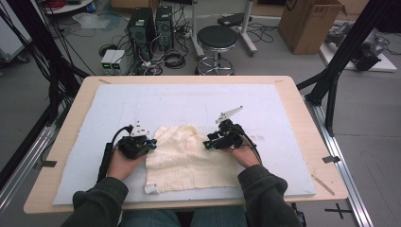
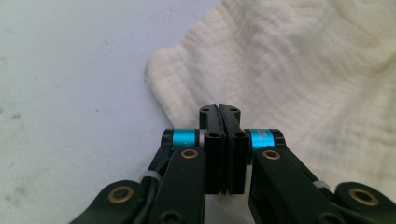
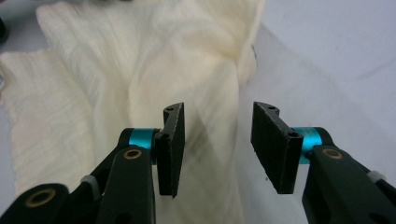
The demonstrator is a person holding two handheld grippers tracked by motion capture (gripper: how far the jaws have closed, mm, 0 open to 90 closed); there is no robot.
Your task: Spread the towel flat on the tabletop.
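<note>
Because we work the cream cloth (image 1: pixel 189 158) at frame centre from both edges, our left tool (image 2: pixel 219 108) sits pressed together, seemingly empty, at its left border while our right tool (image 3: pixel 217 140) stands spread over its right border on the tabletop (image 1: pixel 293 101).

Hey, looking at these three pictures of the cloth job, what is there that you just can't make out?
- Whether the left gripper, jaws shut, pinches any of the cloth: in the left gripper view the pads hide the contact spot.
- The cloth's edge under the right gripper: high view, the gripper covers it.
- The cloth's full outline: cut off by the frame edges in both gripper views.
- Small marks on the white mat: too small in the high view.
</note>
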